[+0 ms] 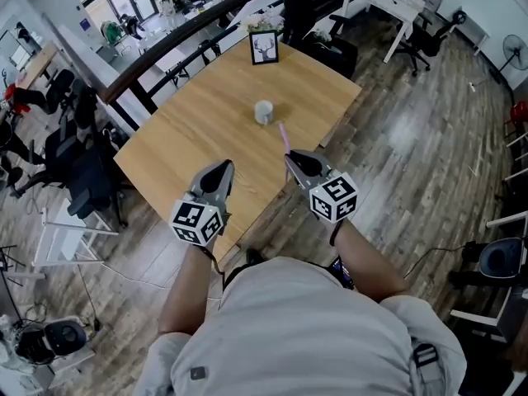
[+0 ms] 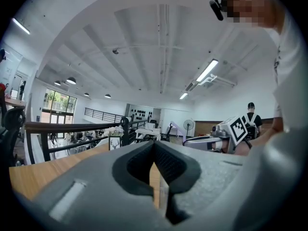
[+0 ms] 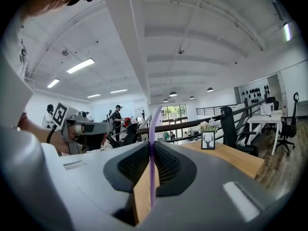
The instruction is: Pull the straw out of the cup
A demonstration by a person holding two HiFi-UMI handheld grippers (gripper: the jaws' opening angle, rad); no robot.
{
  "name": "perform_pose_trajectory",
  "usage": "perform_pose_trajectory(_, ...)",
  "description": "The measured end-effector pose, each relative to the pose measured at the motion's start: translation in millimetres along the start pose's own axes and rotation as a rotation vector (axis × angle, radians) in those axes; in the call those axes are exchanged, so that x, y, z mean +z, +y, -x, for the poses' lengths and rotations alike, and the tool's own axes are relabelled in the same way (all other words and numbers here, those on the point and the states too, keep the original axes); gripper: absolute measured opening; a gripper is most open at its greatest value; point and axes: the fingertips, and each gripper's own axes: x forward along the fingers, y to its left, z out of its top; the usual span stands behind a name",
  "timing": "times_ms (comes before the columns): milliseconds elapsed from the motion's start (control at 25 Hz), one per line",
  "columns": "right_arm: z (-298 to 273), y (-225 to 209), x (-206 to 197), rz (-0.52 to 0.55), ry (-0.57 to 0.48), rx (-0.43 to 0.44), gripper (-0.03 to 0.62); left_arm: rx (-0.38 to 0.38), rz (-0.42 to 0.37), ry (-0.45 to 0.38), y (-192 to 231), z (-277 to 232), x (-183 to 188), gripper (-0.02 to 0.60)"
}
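Two grippers sit on my side of the cup (image 1: 263,111). My right gripper (image 1: 294,160) is clamped on the straw (image 1: 284,136) (long axis pointing back at the cup, apparently clear of it). My left gripper (image 1: 223,170), closed and empty, lies slightly farther from the cup.

I see the cup (image 1: 263,112) standing about mid-table (image 1: 190,139). Behind the cup, at the far edge, stands the picture frame (image 1: 264,47). Nearer me and just right of the cup, the straw (image 1: 284,137) is outside it, pinched in my right gripper (image 1: 291,158). My left gripper (image 1: 223,167) hangs nearer me, left of the cup.
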Motion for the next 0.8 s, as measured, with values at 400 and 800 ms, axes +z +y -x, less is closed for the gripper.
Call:
perform_pose_trajectory(400,119.7,-10.2,-18.4,-0.003,-0.04,0.038,0.041,0.042,-0.014,0.005,-119.0,0.3,-28.7,0.005)
perform_pose_trajectory(800,195.1,6.6,-38.1,-0.019,-0.051,0.087,0.041,0.079,-0.009,-0.002,-191.1,23.4,-43.4,0.005)
